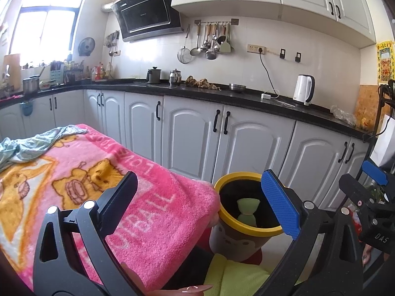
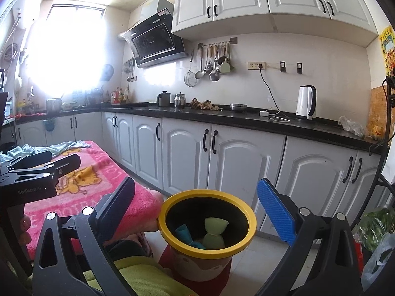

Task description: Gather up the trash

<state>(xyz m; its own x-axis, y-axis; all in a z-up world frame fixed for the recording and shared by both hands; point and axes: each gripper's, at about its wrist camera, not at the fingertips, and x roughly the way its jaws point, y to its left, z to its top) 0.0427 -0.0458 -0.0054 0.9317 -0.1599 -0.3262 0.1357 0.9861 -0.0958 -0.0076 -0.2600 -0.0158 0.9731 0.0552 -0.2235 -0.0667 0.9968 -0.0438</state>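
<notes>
A small trash bin [image 1: 246,224] [image 2: 207,231] with a yellow rim stands on a red stool beside the table. Inside it lie a pale green wad [image 1: 246,212] [image 2: 214,231] and a teal scrap [image 2: 185,233]. My left gripper [image 1: 205,202] hangs open over the table's corner, with nothing between its black and blue fingers. My right gripper [image 2: 200,209] is open too, held right above the bin's mouth and empty. In the right wrist view the left gripper's body [image 2: 37,172] shows at the left. In the left wrist view the right gripper's body [image 1: 367,197] shows at the right edge.
A pink cartoon blanket [image 1: 98,197] [image 2: 98,187] covers the table, with a light blue cloth [image 1: 32,145] at its far end. White cabinets [image 1: 246,148] under a black counter [image 1: 222,93] run behind, carrying a white kettle [image 1: 304,89]. A lime-green cushion [image 2: 138,278] lies below. Bags [image 2: 377,229] sit at the right.
</notes>
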